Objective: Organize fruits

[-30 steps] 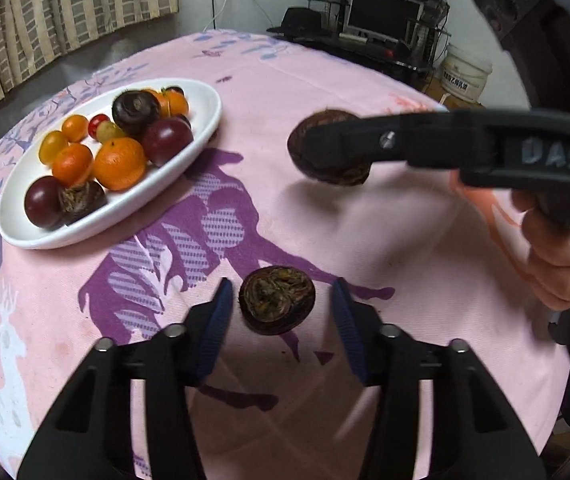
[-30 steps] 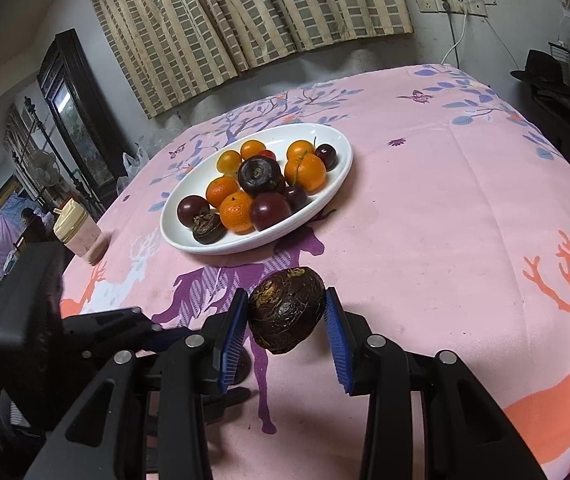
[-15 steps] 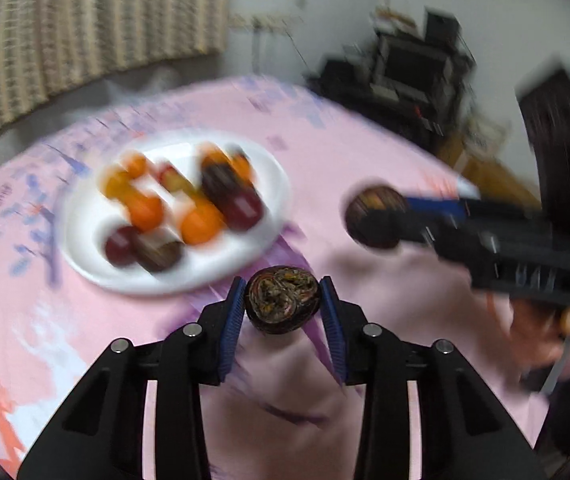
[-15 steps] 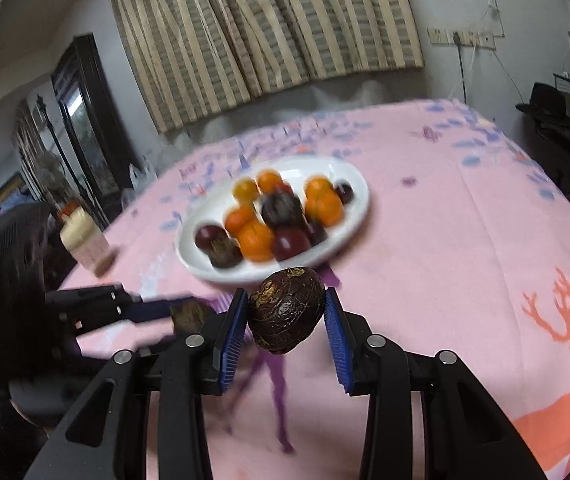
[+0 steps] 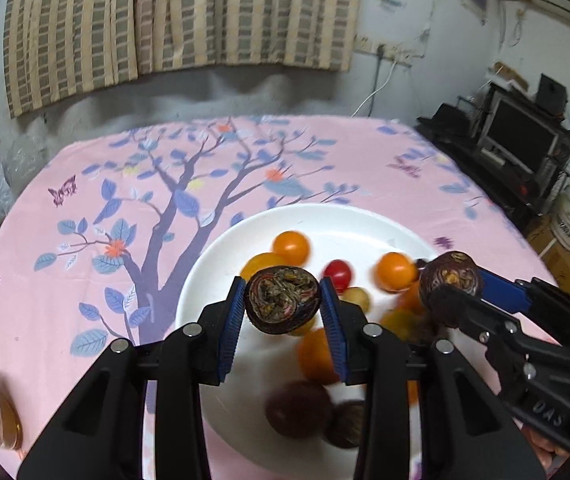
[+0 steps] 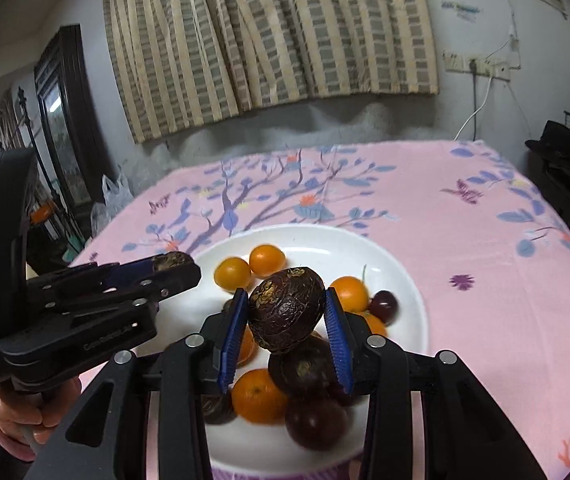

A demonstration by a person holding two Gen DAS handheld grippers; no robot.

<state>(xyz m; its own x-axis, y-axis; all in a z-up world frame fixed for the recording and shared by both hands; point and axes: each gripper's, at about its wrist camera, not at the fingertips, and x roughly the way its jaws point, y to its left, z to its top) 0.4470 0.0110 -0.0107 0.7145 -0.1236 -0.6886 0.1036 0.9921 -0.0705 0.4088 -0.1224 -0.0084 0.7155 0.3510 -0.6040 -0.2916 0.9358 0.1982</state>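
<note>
Pretty far along by the look of it. The white plate point(image 6: 413, 280) on the pink tablecloth point(image 5: 85, 240) already has a pile on it: small oranges point(image 6: 259, 396), dark plums point(image 6: 315, 420), a red cherry tomato point(image 5: 337, 274) and a few yellow ones.

What's left is the two dark wrinkly fruits in the air. The left gripper point(image 5: 282, 306) is clamped on one dark fruit point(image 5: 282, 304), held over the near-left part of the plate. The right gripper point(image 6: 286, 314) is squeezing the other dark fruit point(image 6: 287, 310) above the pile in the middle.

So I'd say both just need lowering and letting go. I can't see any loose fruit on the cloth, though the views don't cover everything.
</note>
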